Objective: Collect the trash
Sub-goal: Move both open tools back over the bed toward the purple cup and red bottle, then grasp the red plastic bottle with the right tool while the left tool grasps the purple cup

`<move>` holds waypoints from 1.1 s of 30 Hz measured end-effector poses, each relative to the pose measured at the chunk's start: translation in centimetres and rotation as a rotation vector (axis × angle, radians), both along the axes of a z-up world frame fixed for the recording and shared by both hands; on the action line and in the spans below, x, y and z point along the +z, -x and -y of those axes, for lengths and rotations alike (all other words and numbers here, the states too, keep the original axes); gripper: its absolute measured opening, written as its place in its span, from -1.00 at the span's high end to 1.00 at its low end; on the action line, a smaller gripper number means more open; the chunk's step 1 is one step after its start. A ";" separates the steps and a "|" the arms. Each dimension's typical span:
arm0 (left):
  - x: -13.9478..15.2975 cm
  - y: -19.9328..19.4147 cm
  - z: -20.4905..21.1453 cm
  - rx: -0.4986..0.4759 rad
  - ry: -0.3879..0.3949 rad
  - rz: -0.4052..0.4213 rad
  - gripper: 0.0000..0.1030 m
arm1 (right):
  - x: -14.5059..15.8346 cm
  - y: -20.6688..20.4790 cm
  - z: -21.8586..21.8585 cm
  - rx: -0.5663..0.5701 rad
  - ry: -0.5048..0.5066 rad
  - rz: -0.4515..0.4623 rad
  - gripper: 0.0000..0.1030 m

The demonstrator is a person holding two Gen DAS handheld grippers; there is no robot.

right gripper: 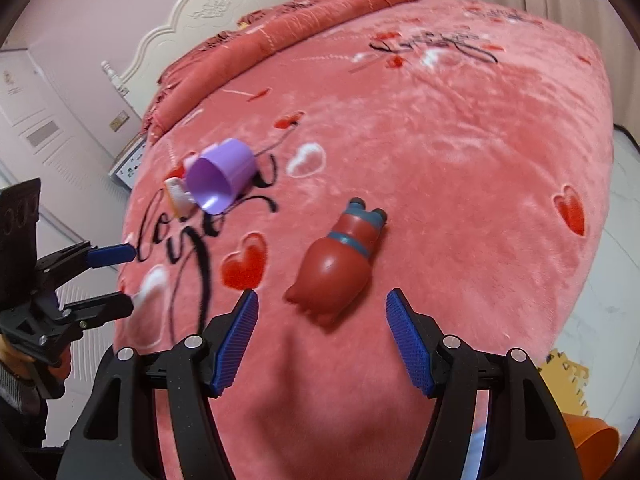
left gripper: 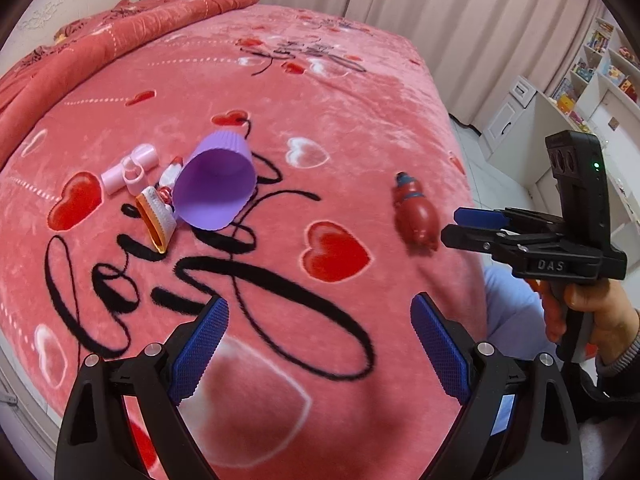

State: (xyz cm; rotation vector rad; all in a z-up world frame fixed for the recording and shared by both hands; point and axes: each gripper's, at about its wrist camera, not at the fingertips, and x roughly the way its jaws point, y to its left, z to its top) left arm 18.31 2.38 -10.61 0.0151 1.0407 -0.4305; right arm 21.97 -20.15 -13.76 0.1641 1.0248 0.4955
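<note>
Trash lies on the pink bed (right gripper: 460, 152): a red toy (right gripper: 336, 268) just ahead of the right gripper (right gripper: 322, 300), long axis slanting away up-right. Both grippers gape, empty. The left gripper (left gripper: 320, 308) faces the purple cup (left gripper: 218, 186), farther off.

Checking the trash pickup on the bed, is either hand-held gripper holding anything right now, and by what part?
Nothing is held. The left hand-held gripper and right hand-held gripper are both open above the blanket; the red toy lies just ahead of the right one, untouched.
</note>
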 end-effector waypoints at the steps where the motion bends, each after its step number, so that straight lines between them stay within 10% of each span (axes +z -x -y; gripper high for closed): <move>1: -0.2 -0.3 -0.1 -0.003 0.000 -0.003 -0.77 | -0.4 -0.4 -0.1 -0.004 0.002 -0.006 -0.30; 10: -1.0 -1.7 -0.7 0.022 0.042 -0.021 -0.77 | -2.8 -2.3 -1.6 0.015 0.001 -0.004 0.09; 26: -0.4 -8.0 -0.3 0.071 0.132 0.018 -0.77 | 2.9 -1.7 -2.4 0.117 -0.056 0.125 0.11; 33: -2.5 -11.2 -0.6 0.085 0.132 -0.008 -0.36 | 2.7 -3.1 -2.3 0.118 -0.076 0.121 0.11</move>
